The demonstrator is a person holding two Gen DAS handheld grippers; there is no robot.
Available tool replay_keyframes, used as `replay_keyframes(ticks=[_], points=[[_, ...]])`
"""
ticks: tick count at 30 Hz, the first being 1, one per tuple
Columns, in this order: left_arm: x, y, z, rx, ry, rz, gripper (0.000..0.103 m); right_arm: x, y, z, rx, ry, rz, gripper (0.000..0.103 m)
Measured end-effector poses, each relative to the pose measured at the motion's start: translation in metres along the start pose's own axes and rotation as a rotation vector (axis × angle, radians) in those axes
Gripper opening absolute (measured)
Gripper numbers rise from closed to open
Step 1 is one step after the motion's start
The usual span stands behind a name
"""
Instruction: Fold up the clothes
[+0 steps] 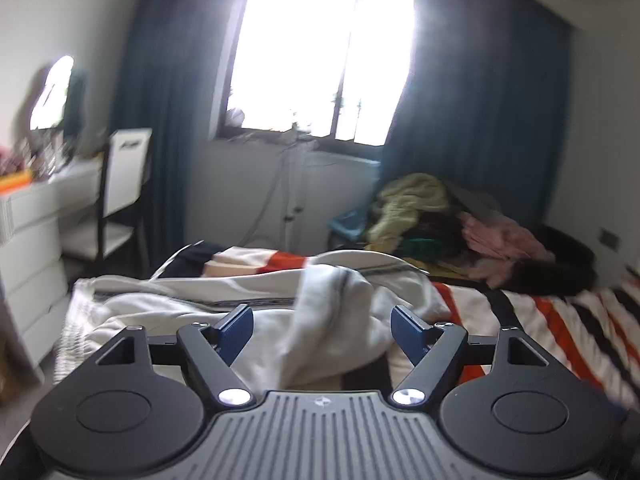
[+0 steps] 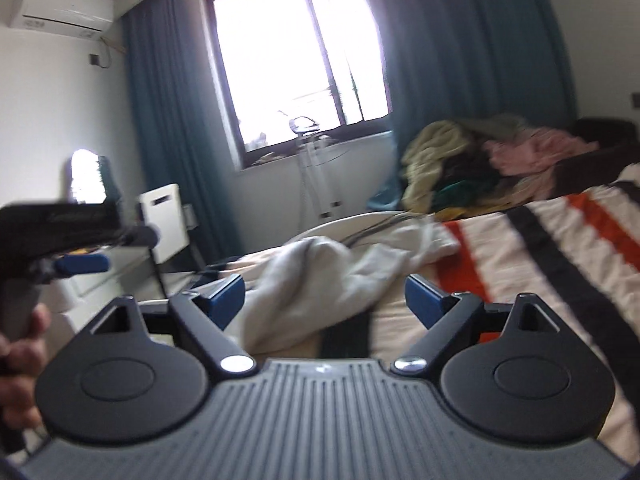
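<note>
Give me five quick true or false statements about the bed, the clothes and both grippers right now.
1. Both grippers, left gripper and right gripper, have their jaws open. True.
2. The white garment is neatly folded. False: it lies crumpled.
3. The bedspread is plain blue. False: it is striped orange, black and cream.
4. A pile of clothes sits at the far side of the bed. True.
5. The curtains cover the window. False: they are drawn aside.

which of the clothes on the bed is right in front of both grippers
The crumpled white garment, lying alone on the striped bedspread. The yellow-green and pink clothes sit heaped in the far pile by the curtain.
</note>
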State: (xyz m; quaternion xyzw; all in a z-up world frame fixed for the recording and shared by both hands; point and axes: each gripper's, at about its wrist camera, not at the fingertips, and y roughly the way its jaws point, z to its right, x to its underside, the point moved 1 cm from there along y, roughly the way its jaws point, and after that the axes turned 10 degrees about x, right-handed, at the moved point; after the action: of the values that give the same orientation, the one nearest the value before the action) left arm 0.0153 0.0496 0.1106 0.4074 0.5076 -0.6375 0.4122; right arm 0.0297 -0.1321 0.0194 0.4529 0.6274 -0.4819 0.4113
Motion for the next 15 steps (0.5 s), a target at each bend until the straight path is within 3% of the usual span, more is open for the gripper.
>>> replay_keyframes(ticks=[5,15], points=[[0.047,-0.001,0.018,0.068,0.002,0.023,0.077,0.027,-0.008,0.022,0.069,-0.102,0.079,0.089],[0.079,0.029,-0.003,0.041,0.037,-0.042,0.078,0.039,-0.004,0.046,0.075,0.031,0.062,0.089]])
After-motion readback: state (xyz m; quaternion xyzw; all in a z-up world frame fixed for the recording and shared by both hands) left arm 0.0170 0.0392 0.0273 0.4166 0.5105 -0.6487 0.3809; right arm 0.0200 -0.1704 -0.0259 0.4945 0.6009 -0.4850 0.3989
